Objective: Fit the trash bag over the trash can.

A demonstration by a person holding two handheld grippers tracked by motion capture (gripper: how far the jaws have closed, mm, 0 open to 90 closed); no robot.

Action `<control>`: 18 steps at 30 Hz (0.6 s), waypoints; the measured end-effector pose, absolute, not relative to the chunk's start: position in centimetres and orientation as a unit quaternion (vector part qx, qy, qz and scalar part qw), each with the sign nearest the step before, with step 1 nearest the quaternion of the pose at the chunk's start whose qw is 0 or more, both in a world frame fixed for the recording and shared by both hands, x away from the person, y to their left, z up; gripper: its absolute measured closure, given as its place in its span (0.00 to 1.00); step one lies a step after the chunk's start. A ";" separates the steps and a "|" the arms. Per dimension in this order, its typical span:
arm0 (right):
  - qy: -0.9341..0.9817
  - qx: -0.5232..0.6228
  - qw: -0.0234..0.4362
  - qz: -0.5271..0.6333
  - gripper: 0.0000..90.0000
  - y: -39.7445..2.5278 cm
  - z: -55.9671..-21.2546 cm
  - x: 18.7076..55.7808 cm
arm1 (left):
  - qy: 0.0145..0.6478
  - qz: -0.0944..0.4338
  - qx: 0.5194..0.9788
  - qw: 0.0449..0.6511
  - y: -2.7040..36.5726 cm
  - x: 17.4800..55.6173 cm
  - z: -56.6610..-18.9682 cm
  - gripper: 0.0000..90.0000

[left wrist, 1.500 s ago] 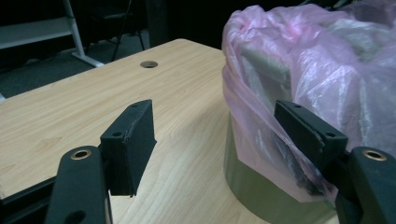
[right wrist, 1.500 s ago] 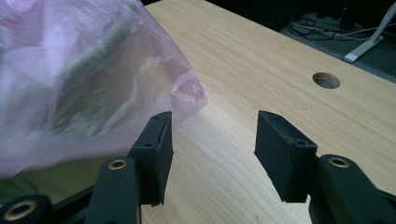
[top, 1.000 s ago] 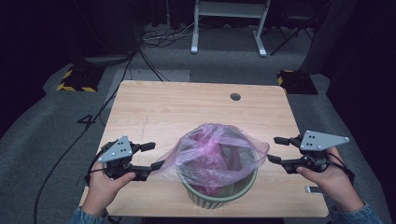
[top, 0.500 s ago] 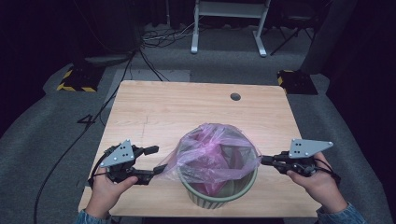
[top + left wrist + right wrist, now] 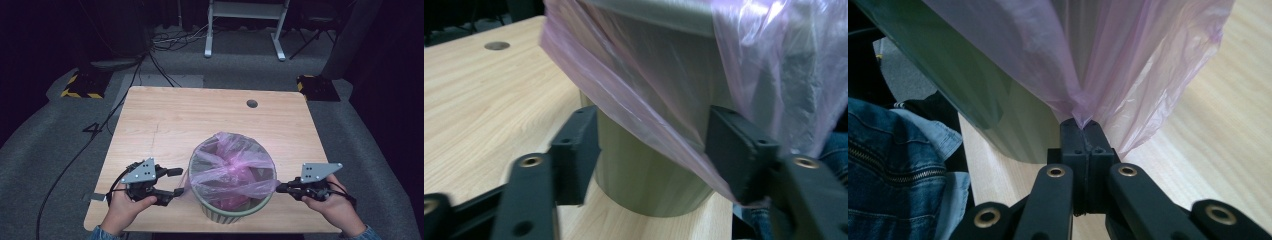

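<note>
A pale green bin (image 5: 225,213) stands near the front edge of the wooden table (image 5: 200,115), lined with a pink plastic bag (image 5: 232,165) whose edge is folded down over the rim. My left gripper (image 5: 178,182) is at the bin's left side, open. In the left gripper view the bag (image 5: 649,75) hangs down the bin wall (image 5: 649,180) between the spread jaws of my left gripper (image 5: 656,150) and brushes the right one. My right gripper (image 5: 280,187) is at the bin's right side. In the right gripper view my right gripper (image 5: 1083,131) is shut on a pinched fold of the bag (image 5: 1108,60) beside the bin (image 5: 973,90).
A round cable hole (image 5: 252,103) is in the far right part of the table. The bin is close to the near edge, and the person's jeans (image 5: 893,165) are right behind it. Beyond the table are a white frame (image 5: 245,20), floor cables and striped blocks (image 5: 80,85).
The right gripper has come down and in toward the bin, drawing the bag's edge down over the rim. The bag went from a bulging heap to stretched flat across the opening.
</note>
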State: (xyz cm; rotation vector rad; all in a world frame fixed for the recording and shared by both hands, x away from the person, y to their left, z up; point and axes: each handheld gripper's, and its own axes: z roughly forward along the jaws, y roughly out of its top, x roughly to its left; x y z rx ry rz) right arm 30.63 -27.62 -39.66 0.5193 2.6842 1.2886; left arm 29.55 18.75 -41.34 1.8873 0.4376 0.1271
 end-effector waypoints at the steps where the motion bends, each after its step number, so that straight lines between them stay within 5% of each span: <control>1: 0.888 0.173 0.058 0.423 1.00 -27.5 -39.9 30.6 | 0.183 0.051 0.803 0.565 18.6 29.5 -41.4 0.56; 6: 0.892 0.175 0.044 0.414 1.00 -27.1 -41.0 30.6 | 0.166 0.040 0.810 0.561 18.1 29.5 -41.7 0.88; 18: 0.905 0.181 0.020 0.385 1.00 -26.9 -42.9 29.9 | 0.156 0.020 0.817 0.554 17.6 29.5 -42.1 1.00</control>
